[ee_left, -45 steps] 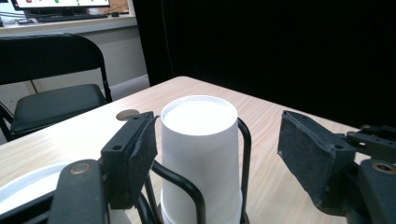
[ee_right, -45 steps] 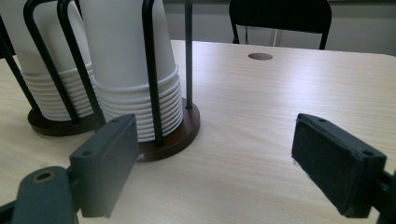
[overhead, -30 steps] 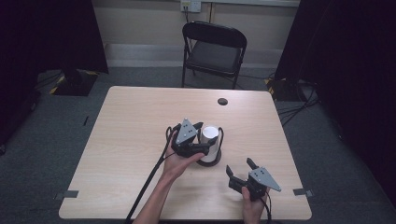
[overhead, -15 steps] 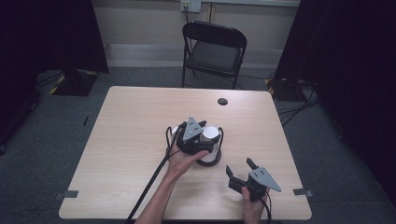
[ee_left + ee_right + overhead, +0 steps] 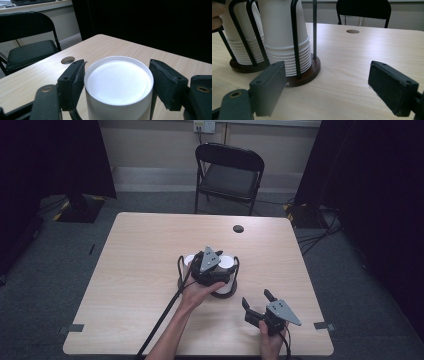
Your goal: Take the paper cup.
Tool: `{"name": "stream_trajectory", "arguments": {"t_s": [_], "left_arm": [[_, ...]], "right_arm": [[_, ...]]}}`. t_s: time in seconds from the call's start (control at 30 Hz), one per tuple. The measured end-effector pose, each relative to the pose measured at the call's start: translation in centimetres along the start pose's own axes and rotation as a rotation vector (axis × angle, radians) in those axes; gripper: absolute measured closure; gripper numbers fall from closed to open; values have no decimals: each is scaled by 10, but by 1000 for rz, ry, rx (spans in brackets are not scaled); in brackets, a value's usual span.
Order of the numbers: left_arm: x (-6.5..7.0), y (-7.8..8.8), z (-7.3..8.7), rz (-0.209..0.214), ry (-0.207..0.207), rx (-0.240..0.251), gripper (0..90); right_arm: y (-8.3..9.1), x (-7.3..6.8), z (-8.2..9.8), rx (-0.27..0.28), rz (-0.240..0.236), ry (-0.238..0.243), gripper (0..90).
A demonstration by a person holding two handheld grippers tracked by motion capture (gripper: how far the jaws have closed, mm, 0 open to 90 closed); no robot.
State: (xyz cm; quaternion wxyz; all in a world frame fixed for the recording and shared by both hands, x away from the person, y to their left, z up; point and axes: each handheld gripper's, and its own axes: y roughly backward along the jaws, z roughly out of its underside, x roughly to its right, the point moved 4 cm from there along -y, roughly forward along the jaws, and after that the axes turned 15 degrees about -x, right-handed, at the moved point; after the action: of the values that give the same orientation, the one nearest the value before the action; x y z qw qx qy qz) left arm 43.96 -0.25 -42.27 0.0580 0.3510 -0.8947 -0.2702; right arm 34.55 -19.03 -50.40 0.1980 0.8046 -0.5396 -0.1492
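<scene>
My left gripper (image 5: 115,82) has its jaws spread either side of the upturned white paper cup stack (image 5: 118,86), one jaw touching its rim. My right gripper (image 5: 334,90) gapes wide over bare pale wooden table (image 5: 367,52); the dark wire cup rack (image 5: 298,75) sits beyond its near jaw. Black folding chair (image 5: 230,172) beyond, dark curtains (image 5: 375,180) around.

Matt white paper cups (image 5: 284,37), black metal-wire rack (image 5: 295,37), pale wood-grain table (image 5: 140,265).
</scene>
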Motion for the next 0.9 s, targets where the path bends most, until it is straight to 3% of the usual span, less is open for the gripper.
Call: {"name": "stream_trajectory", "arguments": {"t_s": [0.37, 0.9], "left_arm": [[-1, 1, -1, 13, 15, 0, 350], [-3, 10, -7, 13, 45, 41, 351]], "right_arm": [[0, 0, 0, 4, 1, 1, 142], [0, 0, 0, 6, 3, 1, 142]]}}
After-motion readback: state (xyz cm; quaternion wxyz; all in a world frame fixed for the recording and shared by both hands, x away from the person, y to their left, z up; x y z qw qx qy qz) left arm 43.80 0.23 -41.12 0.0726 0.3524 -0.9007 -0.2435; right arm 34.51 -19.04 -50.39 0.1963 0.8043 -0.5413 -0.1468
